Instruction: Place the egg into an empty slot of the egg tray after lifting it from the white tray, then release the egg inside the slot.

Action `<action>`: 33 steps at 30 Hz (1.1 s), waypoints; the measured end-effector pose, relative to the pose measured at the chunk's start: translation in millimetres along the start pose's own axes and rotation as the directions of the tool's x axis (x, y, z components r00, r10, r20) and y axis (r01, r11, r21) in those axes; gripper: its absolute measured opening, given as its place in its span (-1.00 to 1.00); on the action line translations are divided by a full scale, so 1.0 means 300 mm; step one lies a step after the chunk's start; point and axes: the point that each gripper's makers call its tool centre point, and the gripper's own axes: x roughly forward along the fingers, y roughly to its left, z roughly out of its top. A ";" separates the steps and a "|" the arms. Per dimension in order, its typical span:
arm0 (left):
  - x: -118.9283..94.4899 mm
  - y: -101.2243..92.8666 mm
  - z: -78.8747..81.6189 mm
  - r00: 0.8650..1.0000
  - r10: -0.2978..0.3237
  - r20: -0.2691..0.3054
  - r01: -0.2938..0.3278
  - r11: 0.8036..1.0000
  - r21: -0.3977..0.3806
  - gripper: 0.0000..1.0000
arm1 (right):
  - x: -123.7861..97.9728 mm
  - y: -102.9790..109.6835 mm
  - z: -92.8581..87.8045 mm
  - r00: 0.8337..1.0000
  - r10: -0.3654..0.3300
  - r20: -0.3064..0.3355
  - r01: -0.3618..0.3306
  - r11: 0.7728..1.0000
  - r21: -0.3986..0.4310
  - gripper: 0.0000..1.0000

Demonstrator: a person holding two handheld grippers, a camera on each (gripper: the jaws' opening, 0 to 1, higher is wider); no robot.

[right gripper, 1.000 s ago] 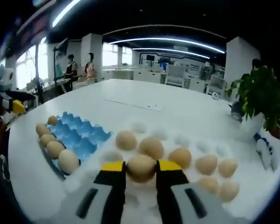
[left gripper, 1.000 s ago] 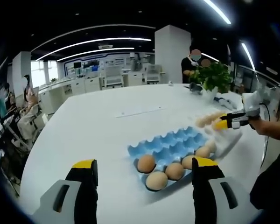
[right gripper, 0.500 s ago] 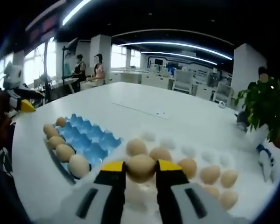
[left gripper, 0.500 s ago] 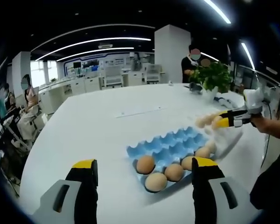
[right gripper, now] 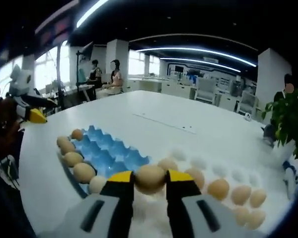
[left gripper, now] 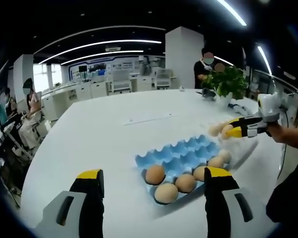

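Note:
My right gripper [right gripper: 149, 179] is shut on a brown egg [right gripper: 149, 177], held above the near edge of the white tray [right gripper: 208, 208], which holds several more eggs. The blue egg tray [right gripper: 107, 153] lies to the left, with a row of eggs [right gripper: 73, 158] along its near side and its other slots empty. In the left gripper view the blue egg tray [left gripper: 181, 154] sits ahead of my open left gripper [left gripper: 154, 179], whose jaws hold nothing. The right gripper [left gripper: 227, 132] appears at the far right with the egg, over the white tray [left gripper: 241, 146].
A potted green plant [left gripper: 228, 82] stands at the table's far side, with a person [left gripper: 204, 67] behind it. A thin flat strip [left gripper: 148, 118] lies on the white table [left gripper: 99, 134]. Desks and seated people fill the room beyond.
The right gripper has lifted the egg higher off the white tray and swung toward the blue egg tray. The left gripper has stayed still.

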 end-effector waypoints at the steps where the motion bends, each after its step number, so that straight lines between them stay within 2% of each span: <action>1: 0.000 -0.001 -0.001 1.000 -0.001 -0.001 0.001 1.000 0.000 0.68 | 0.007 0.014 0.005 1.000 0.009 0.006 -0.009 1.000 -0.009 -0.52; 13: 0.001 -0.006 -0.006 1.000 -0.005 -0.002 0.005 1.000 0.001 0.68 | 0.084 0.133 0.066 0.994 0.106 0.033 -0.105 0.994 -0.031 -0.52; 23: 0.001 -0.002 -0.004 1.000 -0.004 -0.001 0.004 1.000 -0.002 0.68 | 0.163 0.280 0.118 0.976 0.214 0.042 -0.210 0.974 -0.083 -0.52; 33: 0.000 -0.002 -0.002 1.000 -0.007 0.000 0.007 1.000 -0.004 0.68 | 0.216 0.375 0.136 0.958 0.286 0.030 -0.281 0.953 -0.113 -0.52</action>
